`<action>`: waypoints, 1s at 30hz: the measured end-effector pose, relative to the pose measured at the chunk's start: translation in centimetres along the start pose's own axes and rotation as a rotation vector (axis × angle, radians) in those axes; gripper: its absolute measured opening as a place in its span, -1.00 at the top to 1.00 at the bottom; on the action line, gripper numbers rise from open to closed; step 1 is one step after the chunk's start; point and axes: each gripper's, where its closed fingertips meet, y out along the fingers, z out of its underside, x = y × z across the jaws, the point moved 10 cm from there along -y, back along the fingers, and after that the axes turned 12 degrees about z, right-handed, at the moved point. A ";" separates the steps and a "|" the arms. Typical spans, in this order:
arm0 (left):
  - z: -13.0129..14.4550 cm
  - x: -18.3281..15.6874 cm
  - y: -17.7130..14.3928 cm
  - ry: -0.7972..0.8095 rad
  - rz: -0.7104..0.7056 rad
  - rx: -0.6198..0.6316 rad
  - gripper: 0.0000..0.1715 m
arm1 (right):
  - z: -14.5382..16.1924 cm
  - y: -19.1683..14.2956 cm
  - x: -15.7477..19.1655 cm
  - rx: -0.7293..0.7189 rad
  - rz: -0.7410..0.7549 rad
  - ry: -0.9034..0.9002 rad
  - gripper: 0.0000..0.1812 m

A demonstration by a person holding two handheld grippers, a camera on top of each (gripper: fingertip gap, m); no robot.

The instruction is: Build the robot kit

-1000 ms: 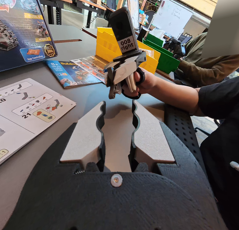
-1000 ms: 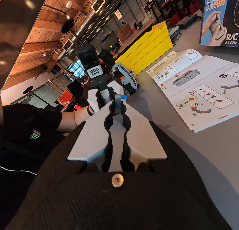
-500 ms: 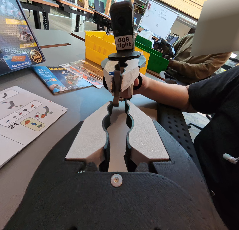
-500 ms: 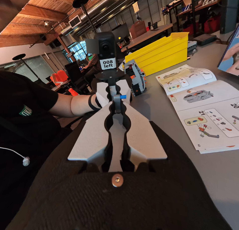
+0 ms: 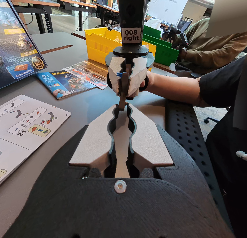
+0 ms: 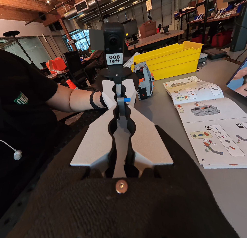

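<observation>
My right gripper (image 6: 121,108) is shut on a grey toy beam (image 6: 121,105) with a blue pin (image 6: 127,99) sticking out of its side. The two grippers face each other tip to tip above the grey table edge. In the left wrist view the right gripper (image 5: 123,94) points the beam (image 5: 123,81) down at me, blue pin (image 5: 119,74) on its left. The beam's free end sits between the tips of my left gripper (image 5: 122,106), whose jaws are drawn in close against it. The left gripper's white fingers (image 6: 106,92) show behind the beam in the right wrist view.
An open instruction booklet (image 5: 26,121) (image 6: 213,124) lies flat on the table. A yellow bin (image 5: 101,44) (image 6: 167,62) and a green bin (image 5: 165,54) stand behind. A partly built model (image 6: 145,83), two thin booklets (image 5: 64,81), a leaning box (image 5: 16,44) and a black chair (image 5: 187,131) are near. The grippers are tip to tip, or close to it. The partly built model (image 6: 145,83) is about equally far from each gripper, around 20 centimetres.
The right gripper swung upright and brought the beam's end between the left gripper's tips. The left jaws went from wide open to nearly together around it.
</observation>
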 end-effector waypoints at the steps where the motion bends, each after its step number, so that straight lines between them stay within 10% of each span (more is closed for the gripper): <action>1: 0.0 0.0 0.0 -0.006 0.002 0.000 0.88 | 0.0 0.0 0.0 -0.003 -0.004 0.009 0.91; 30: -0.1 -0.3 -0.8 0.020 0.052 0.004 0.93 | -0.4 -0.5 0.1 -0.041 -0.072 0.068 0.92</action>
